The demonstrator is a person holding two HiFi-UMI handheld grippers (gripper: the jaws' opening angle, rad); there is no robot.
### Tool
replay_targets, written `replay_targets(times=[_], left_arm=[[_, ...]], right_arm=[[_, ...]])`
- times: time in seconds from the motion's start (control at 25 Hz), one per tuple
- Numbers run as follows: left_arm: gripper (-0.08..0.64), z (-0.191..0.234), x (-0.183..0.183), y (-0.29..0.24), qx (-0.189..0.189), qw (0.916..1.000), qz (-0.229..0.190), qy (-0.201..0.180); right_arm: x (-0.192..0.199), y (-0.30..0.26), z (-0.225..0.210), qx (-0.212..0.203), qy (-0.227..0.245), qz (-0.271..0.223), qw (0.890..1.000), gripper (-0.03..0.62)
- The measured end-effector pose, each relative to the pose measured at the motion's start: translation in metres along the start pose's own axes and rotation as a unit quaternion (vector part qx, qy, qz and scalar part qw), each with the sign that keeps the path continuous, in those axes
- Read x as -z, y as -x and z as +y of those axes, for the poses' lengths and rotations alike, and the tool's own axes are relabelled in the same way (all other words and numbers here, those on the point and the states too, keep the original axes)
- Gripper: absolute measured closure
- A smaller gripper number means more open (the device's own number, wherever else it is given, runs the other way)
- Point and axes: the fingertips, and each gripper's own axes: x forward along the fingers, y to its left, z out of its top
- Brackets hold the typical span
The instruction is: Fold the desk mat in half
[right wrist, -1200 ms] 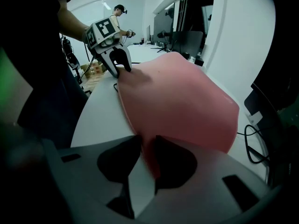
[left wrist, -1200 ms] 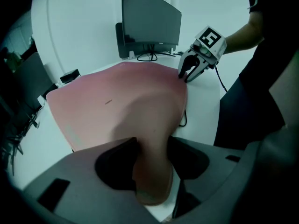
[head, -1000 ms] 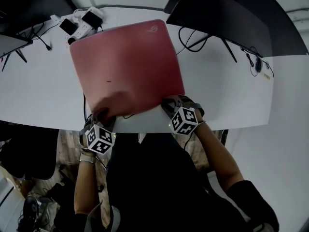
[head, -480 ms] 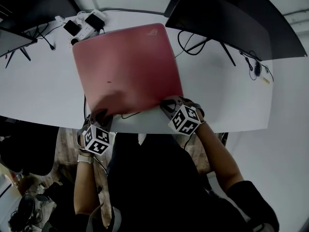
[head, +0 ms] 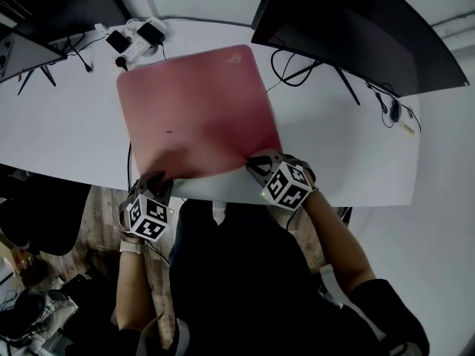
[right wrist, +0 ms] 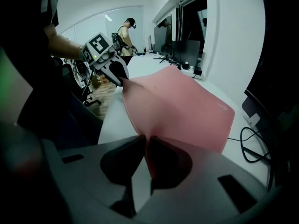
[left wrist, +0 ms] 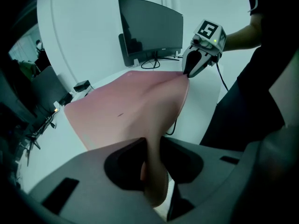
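A pink desk mat (head: 197,110) lies on the white desk (head: 67,139), its near edge raised off the surface. My left gripper (head: 153,179) is shut on the mat's near left corner; its jaws have just been closing with the mat (left wrist: 131,106) pinched between them (left wrist: 152,158). Over at the near right corner, my right gripper (head: 257,162) has also just been closing and is shut on the mat (right wrist: 182,101), the jaws (right wrist: 145,158) clamping its thin edge. Each gripper view shows the other gripper: right gripper (left wrist: 189,72), left gripper (right wrist: 122,80).
A large dark monitor (head: 356,28) with cables (head: 297,65) stands at the back right, another screen (head: 44,6) at the back left. A power strip (head: 137,35) sits just beyond the mat's far left corner. The desk's front edge runs under my grippers. A person (right wrist: 125,34) stands far off.
Both grippers have risen slightly with the mat's near corners, so the near edge has lifted off the desk. The far edge has stayed on the desk.
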Motion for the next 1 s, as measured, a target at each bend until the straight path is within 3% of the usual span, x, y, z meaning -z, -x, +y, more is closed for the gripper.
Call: replay_targets(times=[1.0], left_arm=[[0.465, -0.128, 0.032, 0.049, 0.002, 0.9988, 0.019, 0.044]], right_arm=[[0.046, 0.054, 0.099, -0.086, 0.073, -0.002, 0.994, 0.538]])
